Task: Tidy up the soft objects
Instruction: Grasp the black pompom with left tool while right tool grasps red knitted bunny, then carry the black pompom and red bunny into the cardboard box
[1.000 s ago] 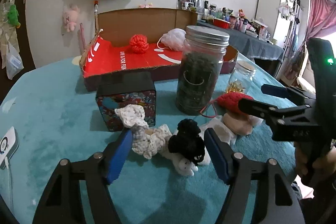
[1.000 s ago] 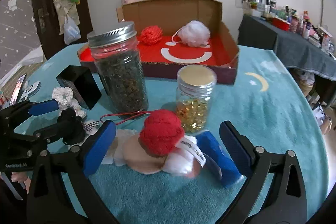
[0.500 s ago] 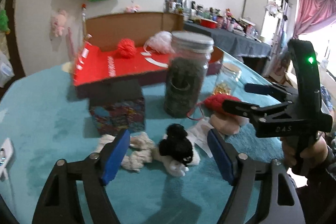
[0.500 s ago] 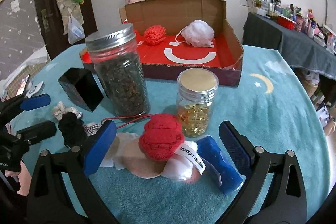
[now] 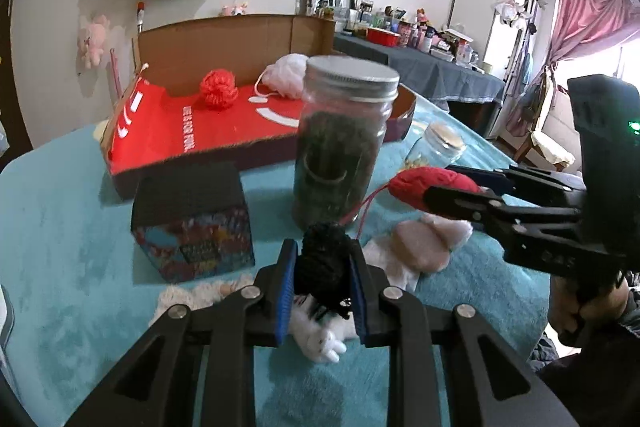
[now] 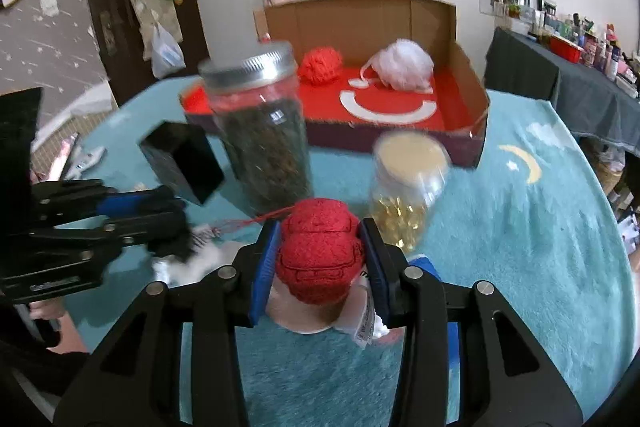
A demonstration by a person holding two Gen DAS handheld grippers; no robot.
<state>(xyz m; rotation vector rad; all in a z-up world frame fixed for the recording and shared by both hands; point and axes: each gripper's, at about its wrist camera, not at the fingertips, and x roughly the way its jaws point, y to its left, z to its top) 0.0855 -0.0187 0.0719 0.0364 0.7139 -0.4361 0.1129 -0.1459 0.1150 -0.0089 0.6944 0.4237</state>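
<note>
In the left wrist view my left gripper has its jaws closing, and both blue pads press on a black crochet ball. A white plush paw and a cream crochet piece lie under it on the teal cloth. My right gripper is closing too, pads on either side of a red crochet ball that sits over beige and white plush pieces. From the left view the right gripper shows at the right, pinching that red ball. The left gripper shows at the left of the right view.
An open red cardboard box at the back holds a red yarn ball and a white puff. A tall jar of dark leaves, a small jar of gold bits and a black patterned box stand between the box and the grippers.
Both pairs of jaws were wide open around the soft things and have come together, the left onto the black ball, the right onto the red ball.
</note>
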